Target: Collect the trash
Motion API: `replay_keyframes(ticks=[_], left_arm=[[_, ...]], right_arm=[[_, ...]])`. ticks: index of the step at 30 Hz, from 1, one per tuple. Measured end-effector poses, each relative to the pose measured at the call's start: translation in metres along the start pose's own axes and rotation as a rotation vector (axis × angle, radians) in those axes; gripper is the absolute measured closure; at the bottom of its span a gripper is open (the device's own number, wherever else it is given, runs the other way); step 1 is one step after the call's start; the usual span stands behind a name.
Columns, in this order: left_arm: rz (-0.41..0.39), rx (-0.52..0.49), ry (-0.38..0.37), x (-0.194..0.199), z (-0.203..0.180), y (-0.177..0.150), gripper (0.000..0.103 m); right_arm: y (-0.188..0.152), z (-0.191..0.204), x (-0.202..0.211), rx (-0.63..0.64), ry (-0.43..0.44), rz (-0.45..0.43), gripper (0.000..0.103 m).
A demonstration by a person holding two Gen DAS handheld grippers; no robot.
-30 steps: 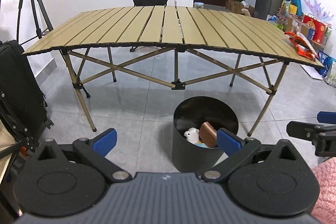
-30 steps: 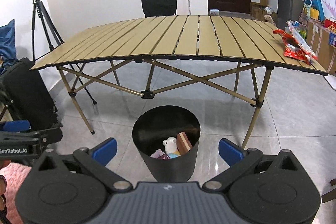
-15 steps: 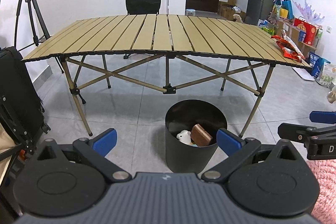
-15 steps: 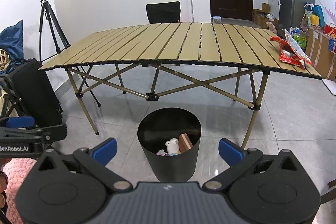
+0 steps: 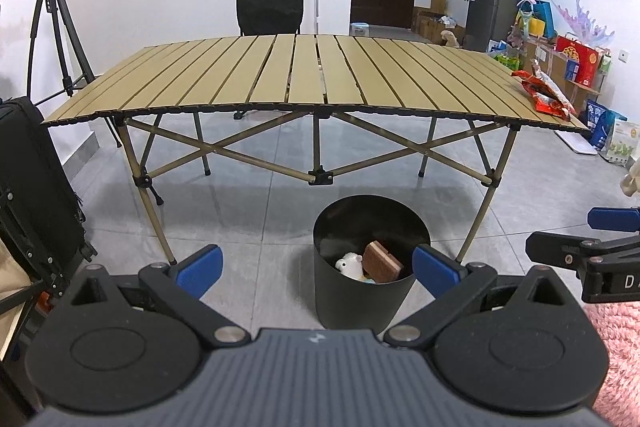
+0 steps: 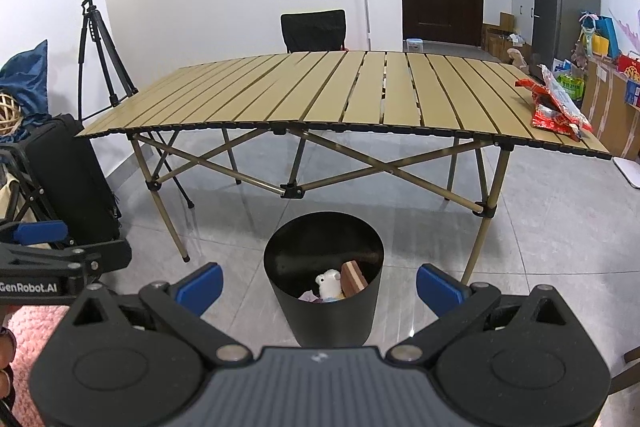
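Observation:
A black round bin (image 5: pixel 362 301) (image 6: pixel 324 311) stands on the floor in front of the slatted folding table (image 5: pixel 312 79) (image 6: pixel 340 95). Inside it lie a white plush toy (image 5: pixel 349 264) (image 6: pixel 328 283) and a brown block (image 5: pixel 382 263) (image 6: pixel 352 278). Red snack wrappers (image 5: pixel 544 93) (image 6: pixel 558 107) lie on the table's right end. My left gripper (image 5: pixel 316 269) is open and empty, held back from the bin. My right gripper (image 6: pixel 320 285) is open and empty too, the bin between its fingertips in view. Each gripper shows at the edge of the other's view.
A black case (image 5: pixel 36 187) (image 6: pixel 72 183) stands on the left beside a tripod with a camera (image 5: pixel 56 7) (image 6: pixel 100 39). A black chair (image 5: pixel 270 13) (image 6: pixel 314 29) is behind the table. Bags and boxes (image 5: pixel 576 59) line the right wall. Grey tiled floor surrounds the bin.
Both grippers have risen and drawn back, so the table top and bin sit lower and farther in view. Both stay open and empty.

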State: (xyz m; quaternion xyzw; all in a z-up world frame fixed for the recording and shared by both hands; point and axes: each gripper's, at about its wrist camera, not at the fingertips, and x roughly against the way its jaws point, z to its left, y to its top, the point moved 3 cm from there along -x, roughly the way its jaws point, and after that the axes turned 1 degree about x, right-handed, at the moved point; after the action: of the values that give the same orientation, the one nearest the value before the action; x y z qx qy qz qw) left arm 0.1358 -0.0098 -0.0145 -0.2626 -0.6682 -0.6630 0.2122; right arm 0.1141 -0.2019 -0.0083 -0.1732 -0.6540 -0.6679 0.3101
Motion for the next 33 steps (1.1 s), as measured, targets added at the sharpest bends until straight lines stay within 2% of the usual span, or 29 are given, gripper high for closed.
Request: replay_keyframes(ticks=[33], left_arm=[[-0.043,0.004,-0.033,0.0086,-0.0059,0.0015,0.000]], right_arm=[[-0.0002,0.0000,0.0022,-0.002,-0.003,-0.005,0.000]])
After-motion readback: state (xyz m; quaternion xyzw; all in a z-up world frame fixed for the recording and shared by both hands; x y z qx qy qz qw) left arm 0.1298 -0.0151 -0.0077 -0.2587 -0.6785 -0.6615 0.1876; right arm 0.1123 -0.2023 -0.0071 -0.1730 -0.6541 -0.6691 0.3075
